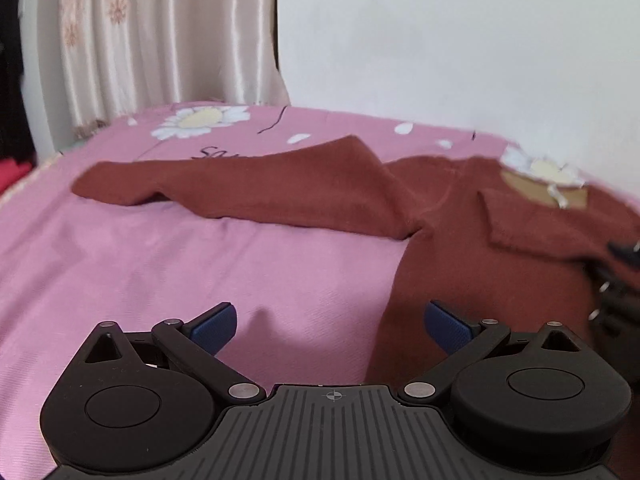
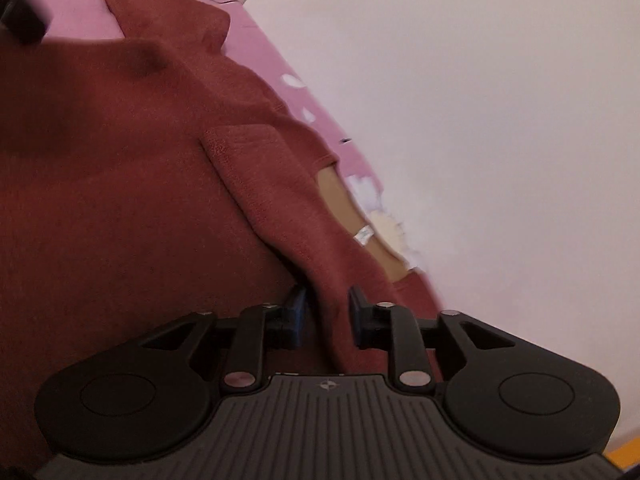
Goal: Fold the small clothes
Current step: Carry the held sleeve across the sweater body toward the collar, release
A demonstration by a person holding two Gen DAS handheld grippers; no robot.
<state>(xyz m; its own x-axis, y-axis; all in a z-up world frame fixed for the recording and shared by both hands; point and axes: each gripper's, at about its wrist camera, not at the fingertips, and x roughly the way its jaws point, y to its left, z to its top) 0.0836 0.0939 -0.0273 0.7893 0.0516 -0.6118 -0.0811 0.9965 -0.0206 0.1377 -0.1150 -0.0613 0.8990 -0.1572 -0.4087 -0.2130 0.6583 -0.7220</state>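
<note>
Left hand-held gripper (image 1: pixel 331 326) hangs low over the pink flowered bedsheet (image 1: pixel 168 264), blue pads (image 1: pixel 214 325) spread wide, nothing between them. Just to its right lies the rust-red sweater (image 1: pixel 460 232), spread on the bed, one sleeve (image 1: pixel 224 180) stretched out leftward across the sheet, collar (image 1: pixel 536 190) near the white wall (image 1: pixel 460 40). A cream floral curtain (image 1: pixel 160 32) hangs at far left. Over to the right hand-held gripper (image 2: pixel 327 314): its fingers are drawn in narrow, pinching a raised fold of the sweater (image 2: pixel 120 200) by the collar edge.
</note>
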